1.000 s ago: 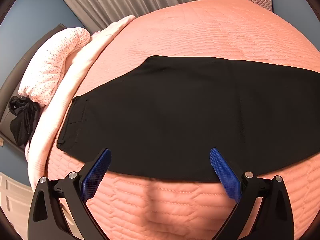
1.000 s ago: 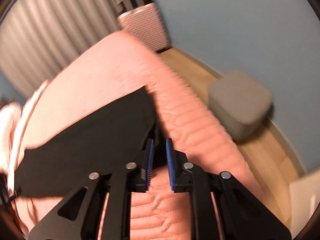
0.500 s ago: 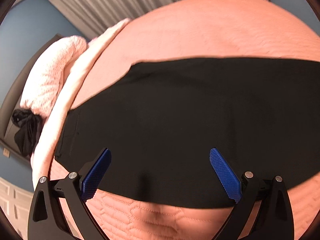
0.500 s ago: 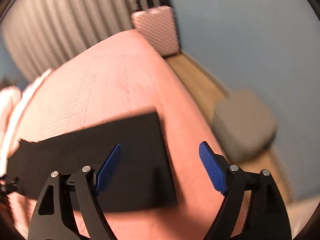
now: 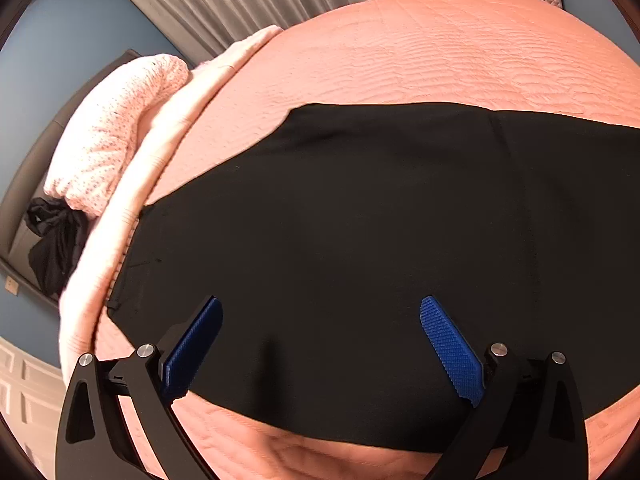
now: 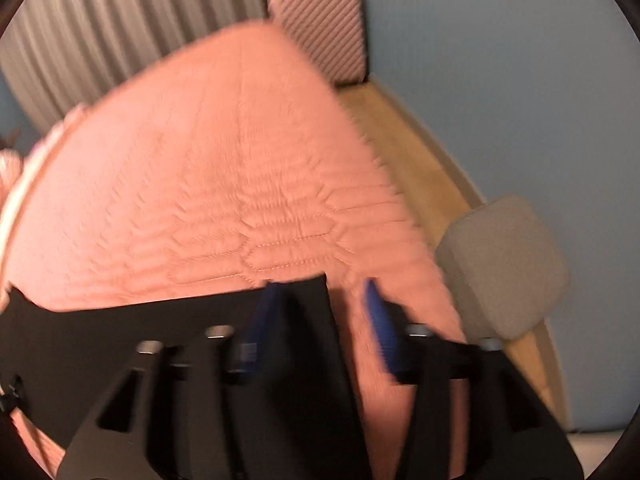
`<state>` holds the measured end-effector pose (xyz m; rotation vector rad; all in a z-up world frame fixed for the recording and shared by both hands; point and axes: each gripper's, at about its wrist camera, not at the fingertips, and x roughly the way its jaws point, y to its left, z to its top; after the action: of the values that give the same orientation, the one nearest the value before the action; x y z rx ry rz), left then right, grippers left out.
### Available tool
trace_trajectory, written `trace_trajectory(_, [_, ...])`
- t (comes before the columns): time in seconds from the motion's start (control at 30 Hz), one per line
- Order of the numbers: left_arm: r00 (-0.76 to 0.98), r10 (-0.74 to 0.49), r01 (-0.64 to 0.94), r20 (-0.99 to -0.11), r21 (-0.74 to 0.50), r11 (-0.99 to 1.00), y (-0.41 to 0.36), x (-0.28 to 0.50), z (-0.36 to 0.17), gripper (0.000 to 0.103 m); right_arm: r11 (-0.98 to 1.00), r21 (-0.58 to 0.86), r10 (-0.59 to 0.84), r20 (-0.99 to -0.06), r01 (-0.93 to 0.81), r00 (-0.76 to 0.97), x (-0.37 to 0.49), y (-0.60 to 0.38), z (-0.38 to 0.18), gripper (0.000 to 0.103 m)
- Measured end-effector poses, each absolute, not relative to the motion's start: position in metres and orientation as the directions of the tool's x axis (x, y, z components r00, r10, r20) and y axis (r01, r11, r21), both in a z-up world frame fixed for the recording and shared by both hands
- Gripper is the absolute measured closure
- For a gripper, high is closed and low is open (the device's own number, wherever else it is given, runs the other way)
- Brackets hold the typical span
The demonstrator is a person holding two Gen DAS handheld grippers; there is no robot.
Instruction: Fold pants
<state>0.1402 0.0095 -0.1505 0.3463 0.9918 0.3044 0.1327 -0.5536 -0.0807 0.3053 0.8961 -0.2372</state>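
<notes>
While hovering over the near edge of the black pants (image 5: pixel 360 240), spreading wide and gripping nothing: left gripper (image 5: pixel 320 344), blue pads apart, cloth lying below the gap rather than pinched.

Closing partway, with nothing pressed between the pads: right gripper (image 6: pixel 320 320), blurred in its own view, left pad over the cloth, right pad over bare quilt, so straddling the right-hand end of the garment, presumably the hem.

Lying flat and already doubled leg on leg, as far as can be judged: pants, long axis running left to right across the pink bedspread (image 5: pixel 440 48), waistband end toward the left beside the folded pale blanket (image 5: pixel 120 132), narrow end toward the right near the bed's edge.

Deciding relation: right gripper sitting nearer the hem end, left gripper nearer the middle and waist. Judging the next fold as hem carried leftward along the long axis toward the waistband.

Standing well apart, off the bed: grey pouf (image 6: pixel 504 264) on the floor, pink suitcase (image 6: pixel 320 28) at the far end.
</notes>
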Motion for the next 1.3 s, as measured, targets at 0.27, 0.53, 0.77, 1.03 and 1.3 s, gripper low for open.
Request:
trace_trajectory(0.27, [0.491,0.423,-0.139,-0.762,0.411,0.901,0.054,0.12,-0.158,0.005,0.854,0.369,0.0,-0.706,0.367,0.709,-0.051,-0.528,-0.079,0.014])
trace_trajectory(0.53, [0.451,0.539,-0.261,-0.711,0.472,0.842,0.107,0.094,-0.146,0.005,0.684,0.604,0.14,-0.66,0.409,0.738,-0.052,-0.53,-0.12,0.023])
trace_trajectory(0.77, [0.401,0.609,-0.404,-0.684,0.465,0.788,0.209,0.084,-0.126,0.005,0.74,0.521,0.093,-0.705,0.425,0.703,-0.047,-0.503,-0.104,0.022])
trace_trajectory(1.03, [0.188,0.653,-0.482,-0.734,0.51,0.712,0.334,0.105,-0.164,0.008,0.747,0.489,0.085,-0.742,0.451,0.665,-0.048,-0.479,-0.103,0.022])
trace_trajectory(1.3, [0.473,0.555,-0.467,-0.684,0.34,0.816,0.252,0.047,-0.085,0.006,0.547,0.712,0.18,-0.614,0.44,0.769,-0.044,-0.496,-0.145,0.021])
